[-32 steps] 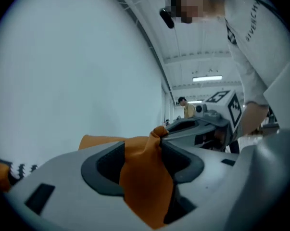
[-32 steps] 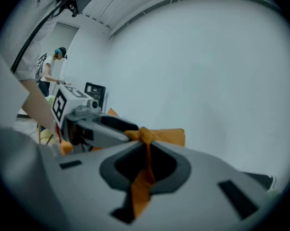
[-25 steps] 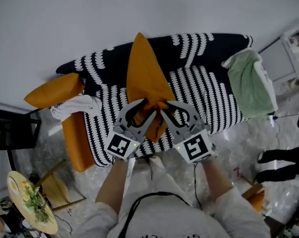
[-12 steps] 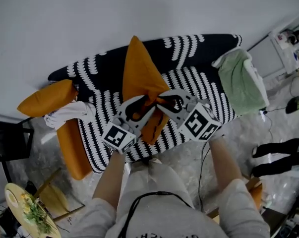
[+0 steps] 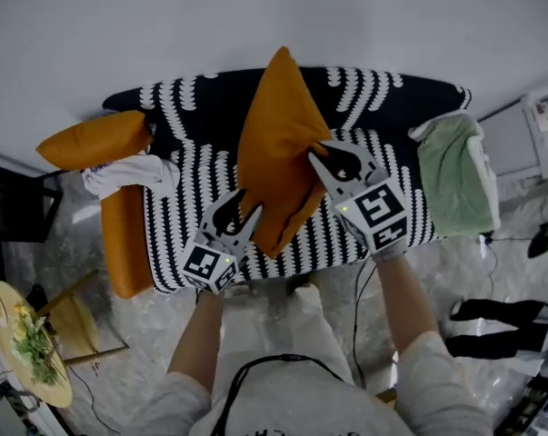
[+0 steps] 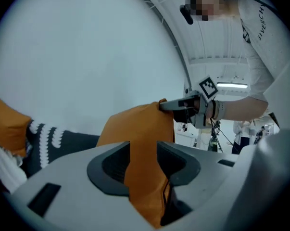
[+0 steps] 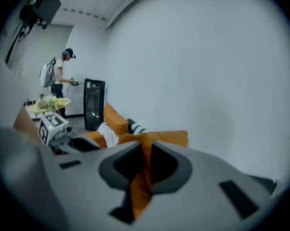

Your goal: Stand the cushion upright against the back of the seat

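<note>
Left gripper [image 5: 241, 209]: fingers [image 6: 77, 177] clamped on the lower edge of the cushion [image 5: 278, 143].
Right gripper [image 5: 323, 153]: fingers [image 7: 82, 177] have just been closing, with a thin fold of the cushion's right edge pinched between them.
Cushion: orange, held on its corner between both grippers, over the seat [image 5: 383, 166].
Beyond left fingers: second cushion [image 5: 92, 140], white cloth [image 5: 133, 173].
Beyond right fingers: green cloth [image 5: 451, 166].

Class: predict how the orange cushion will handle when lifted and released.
Probably soft: the orange cushion squashes thin where the left tool pinches it. Likely light, as edge pinches seem enough to hold it up. Held corner-up, it may topple unless leaned on the sofa back.
</note>
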